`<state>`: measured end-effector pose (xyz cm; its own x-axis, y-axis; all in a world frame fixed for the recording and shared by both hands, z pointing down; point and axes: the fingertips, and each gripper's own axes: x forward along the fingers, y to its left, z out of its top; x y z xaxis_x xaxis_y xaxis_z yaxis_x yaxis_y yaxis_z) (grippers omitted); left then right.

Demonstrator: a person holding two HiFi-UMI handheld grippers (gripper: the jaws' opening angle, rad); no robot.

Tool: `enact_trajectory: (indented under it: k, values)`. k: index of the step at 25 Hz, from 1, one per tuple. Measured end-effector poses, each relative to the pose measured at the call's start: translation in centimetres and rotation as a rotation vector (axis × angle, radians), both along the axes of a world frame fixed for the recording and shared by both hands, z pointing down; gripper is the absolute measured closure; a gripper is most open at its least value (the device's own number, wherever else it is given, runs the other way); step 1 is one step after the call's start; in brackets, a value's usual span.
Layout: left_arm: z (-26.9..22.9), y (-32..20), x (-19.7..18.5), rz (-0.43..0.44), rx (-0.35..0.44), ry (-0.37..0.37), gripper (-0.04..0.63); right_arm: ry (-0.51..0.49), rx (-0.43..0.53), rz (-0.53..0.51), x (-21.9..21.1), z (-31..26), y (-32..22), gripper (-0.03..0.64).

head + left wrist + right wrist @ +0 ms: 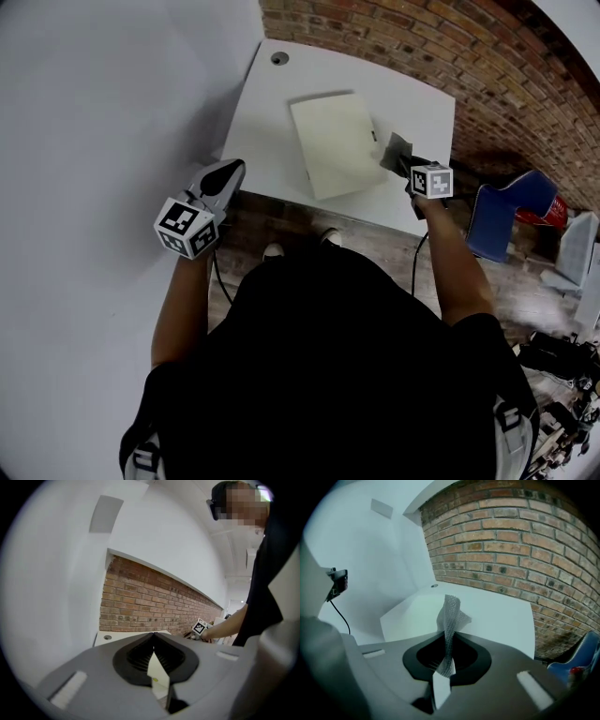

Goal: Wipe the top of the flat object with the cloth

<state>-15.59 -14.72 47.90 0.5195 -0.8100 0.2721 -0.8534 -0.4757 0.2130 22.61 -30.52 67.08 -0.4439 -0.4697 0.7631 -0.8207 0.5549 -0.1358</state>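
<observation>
A pale cream flat board (335,142) lies on the white table (272,131). My right gripper (405,161) is shut on a grey mesh cloth (395,153), held just right of the board's right edge. In the right gripper view the cloth (450,620) stands up from between the closed jaws of that gripper (449,639). My left gripper (228,173) hangs off the table's near left edge, shut with nothing in it. Seen in the left gripper view, its jaws (153,639) meet in a thin line.
A brick wall (450,56) runs behind the table. A round cable hole (279,58) sits in the table's far left corner. A blue chair (511,211) and clutter stand on the wooden floor at the right. A white wall (103,141) rises on the left.
</observation>
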Motion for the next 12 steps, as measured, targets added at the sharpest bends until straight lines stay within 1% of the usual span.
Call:
enact_trajectory:
  k: [5, 12]
  values:
    - [-0.3, 0.0, 0.6, 0.034, 0.009, 0.002, 0.594, -0.058, 0.056, 0.033, -0.7, -2.9, 1.0, 0.603]
    - [-1.3, 0.0, 1.6, 0.085, 0.036, 0.001, 0.594, -0.149, 0.170, 0.073, -1.5, -8.0, 2.2, 0.603]
